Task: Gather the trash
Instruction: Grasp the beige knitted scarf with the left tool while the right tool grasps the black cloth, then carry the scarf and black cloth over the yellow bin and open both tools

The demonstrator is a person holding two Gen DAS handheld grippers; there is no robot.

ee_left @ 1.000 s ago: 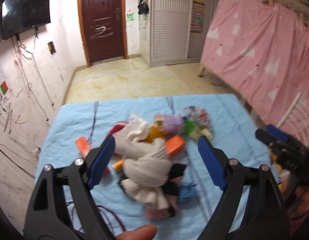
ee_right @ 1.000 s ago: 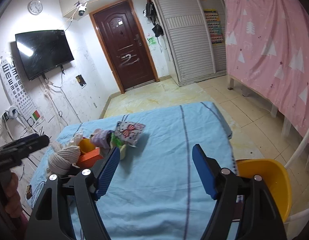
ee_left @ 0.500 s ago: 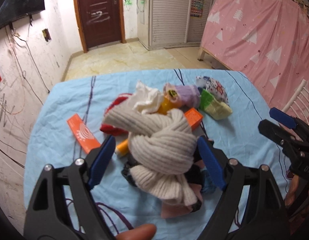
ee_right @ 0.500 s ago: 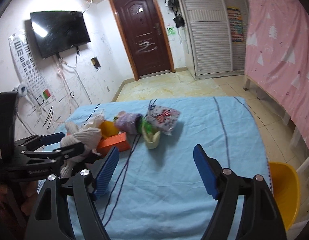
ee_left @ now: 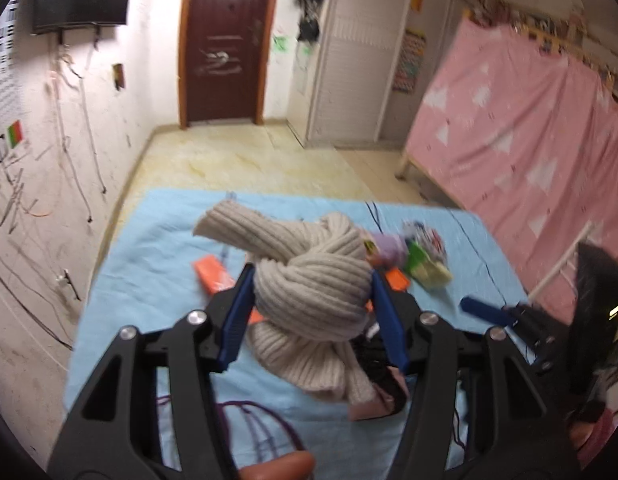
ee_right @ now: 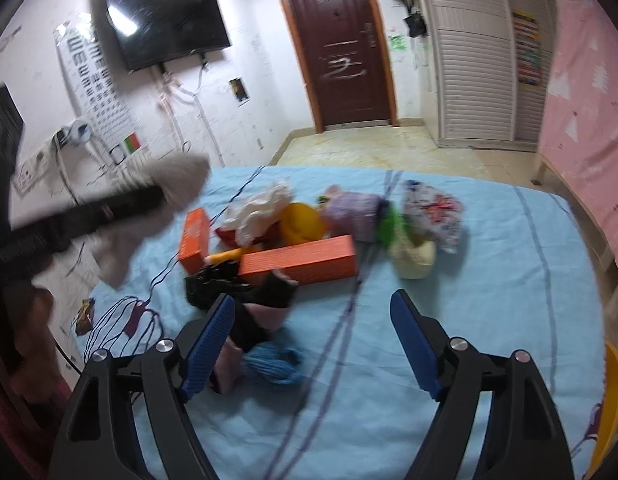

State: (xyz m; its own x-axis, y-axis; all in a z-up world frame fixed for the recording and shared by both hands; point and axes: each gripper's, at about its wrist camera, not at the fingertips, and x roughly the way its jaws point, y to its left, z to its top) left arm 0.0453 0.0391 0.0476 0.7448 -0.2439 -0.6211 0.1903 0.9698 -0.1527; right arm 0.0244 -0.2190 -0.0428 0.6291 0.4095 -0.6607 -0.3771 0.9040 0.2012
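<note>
Left gripper [ee_left: 311, 316]: from the left wrist view I see my blue pads pinching a beige knitted scarf [ee_left: 309, 280]; the jaws have just been closing and the knot of the scarf fills the gap between them, both pads against the wool.
Scarf position: dead centre of the left wrist view, one end sticking out toward 10 o'clock, the other hanging toward 6 o'clock over dark and pink cloth [ee_left: 383, 396].
Blue sheet [ee_left: 157, 240]: it covers the table beneath everything I see.
Trash pile, left wrist view: behind the scarf, an orange box [ee_left: 211, 274] at 9 o'clock of it, a purple item [ee_left: 389, 246] and a green and yellow wrapper [ee_left: 425, 266] at 2 o'clock.
Other tool: the right gripper's blue tip [ee_left: 483, 308] shows at 3 o'clock, blurred.

Right gripper [ee_right: 313, 336]: in the right wrist view my jaws stand spread and have just been opening, with only sheet between the pads; black cloth [ee_right: 245, 284] lies just by the left pad.
Scarf, right wrist view: lifted off the sheet at 10 o'clock, blurred, in the black arm of the left gripper.
Trash pile, right wrist view: at 12 o'clock of my jaws, a long orange box [ee_right: 299, 258] in front, white crumpled paper [ee_right: 261, 208], a yellow item [ee_right: 303, 220], a floral bag [ee_right: 433, 208] at 1 o'clock.
Blue yarn [ee_right: 275, 362]: near the left pad, at 7 o'clock.
</note>
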